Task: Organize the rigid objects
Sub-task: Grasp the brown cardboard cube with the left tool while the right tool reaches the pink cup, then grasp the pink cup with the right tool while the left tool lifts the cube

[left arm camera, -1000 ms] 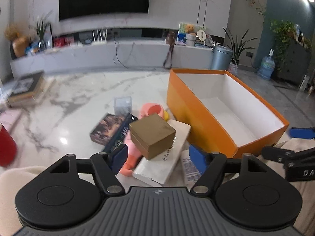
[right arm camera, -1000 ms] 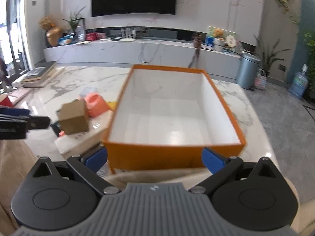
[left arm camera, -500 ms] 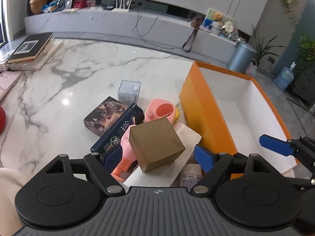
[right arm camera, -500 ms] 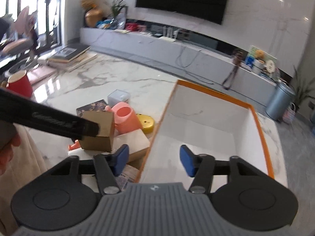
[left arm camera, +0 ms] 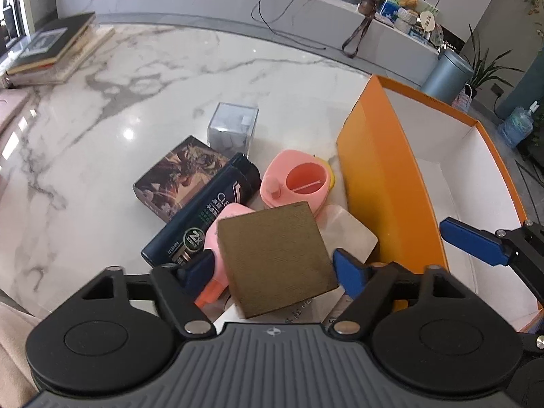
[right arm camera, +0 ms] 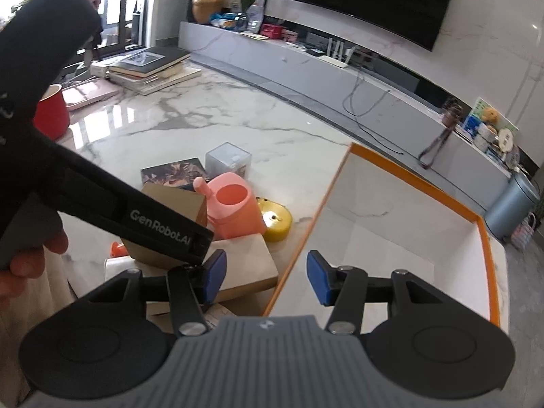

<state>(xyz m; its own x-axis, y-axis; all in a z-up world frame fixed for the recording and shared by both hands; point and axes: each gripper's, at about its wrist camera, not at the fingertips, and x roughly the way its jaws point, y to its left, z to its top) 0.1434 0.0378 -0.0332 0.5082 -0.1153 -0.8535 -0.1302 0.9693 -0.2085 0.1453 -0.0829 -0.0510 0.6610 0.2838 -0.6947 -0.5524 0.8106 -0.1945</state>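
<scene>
A brown cardboard box [left arm camera: 277,255] sits on top of a pile of objects, on a flat white box [left arm camera: 350,234]. My left gripper [left arm camera: 275,268] is open with its blue pads on either side of the brown box, close to its sides; contact cannot be told. The brown box also shows in the right wrist view [right arm camera: 176,207], partly hidden by the left gripper's finger. My right gripper [right arm camera: 265,275] is open and empty, over the near left wall of the orange box [right arm camera: 482,238]. The orange box [left arm camera: 374,176] is empty and white inside.
The pile holds a pink cup [left arm camera: 299,183], a dark bottle [left arm camera: 204,221], a dark picture box [left arm camera: 180,176], a clear cube [left arm camera: 234,129], a yellow disc [right arm camera: 275,221] and an orange-pink bottle [left arm camera: 217,255]. Books [right arm camera: 149,64] and a red cup [right arm camera: 51,112] stand at far left.
My left gripper has come down and forward so the brown box now lies between its pads. My right gripper has swung left and lifted over the orange box's left wall.
</scene>
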